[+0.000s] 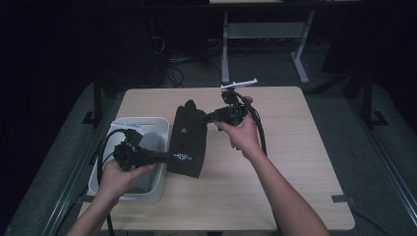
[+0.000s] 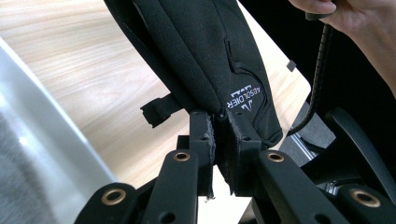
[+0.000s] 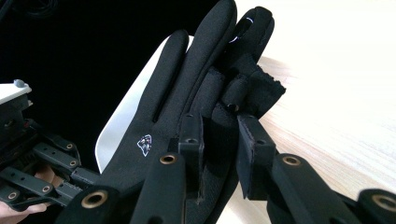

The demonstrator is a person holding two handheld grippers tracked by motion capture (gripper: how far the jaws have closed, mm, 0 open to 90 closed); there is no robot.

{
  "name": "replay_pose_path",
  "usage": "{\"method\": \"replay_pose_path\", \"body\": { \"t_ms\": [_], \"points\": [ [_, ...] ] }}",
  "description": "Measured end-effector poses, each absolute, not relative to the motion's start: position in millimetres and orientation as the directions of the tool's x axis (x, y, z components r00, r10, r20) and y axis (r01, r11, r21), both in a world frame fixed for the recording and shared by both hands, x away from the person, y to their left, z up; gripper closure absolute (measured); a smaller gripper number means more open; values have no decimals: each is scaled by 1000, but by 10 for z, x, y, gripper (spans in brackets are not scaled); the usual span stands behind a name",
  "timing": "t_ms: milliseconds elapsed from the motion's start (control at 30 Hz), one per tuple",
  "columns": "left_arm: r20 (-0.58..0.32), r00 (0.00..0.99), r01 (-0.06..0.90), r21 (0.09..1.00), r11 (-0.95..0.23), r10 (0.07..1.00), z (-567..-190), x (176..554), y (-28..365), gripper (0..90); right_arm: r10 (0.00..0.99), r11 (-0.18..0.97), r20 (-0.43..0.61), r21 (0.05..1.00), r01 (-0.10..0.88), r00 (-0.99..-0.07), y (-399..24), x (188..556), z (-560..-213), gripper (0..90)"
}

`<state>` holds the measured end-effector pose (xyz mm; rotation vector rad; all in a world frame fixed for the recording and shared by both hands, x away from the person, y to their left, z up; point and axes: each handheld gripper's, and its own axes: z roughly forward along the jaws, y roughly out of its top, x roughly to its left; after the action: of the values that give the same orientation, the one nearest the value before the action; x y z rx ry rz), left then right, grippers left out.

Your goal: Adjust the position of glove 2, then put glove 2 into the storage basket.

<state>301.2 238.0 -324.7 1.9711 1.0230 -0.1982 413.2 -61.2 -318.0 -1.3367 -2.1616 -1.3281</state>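
Holding 1 black glove (image 1: 187, 138) stretched between my 2 grippers, I keep it just above the wooden table (image 1: 295, 162), right of the white bin (image 1: 158, 129). My left gripper (image 1: 169, 157) is clamped on the near cuff end, beside a small white logo. My right gripper (image 1: 202, 118) pinches a fold at the far finger end. Pulling the ends further apart could slip the thin cuff hem from my left jaws, I judge, and the glove would swing down onto the table. The right pinch holds only bunched fabric, so it might also let go. The glove looks soft, matte and flat, with a short strap tab at the cuff.
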Motion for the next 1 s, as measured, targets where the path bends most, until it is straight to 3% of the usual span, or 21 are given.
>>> {"method": "replay_pose_path", "body": {
  "t_ms": [1000],
  "points": [
    [-496,587,753,625,-206,640,-3281,2916,2909,827,515,210,645,543,813,-564,1,4274,-3190,732]
  ]
}}
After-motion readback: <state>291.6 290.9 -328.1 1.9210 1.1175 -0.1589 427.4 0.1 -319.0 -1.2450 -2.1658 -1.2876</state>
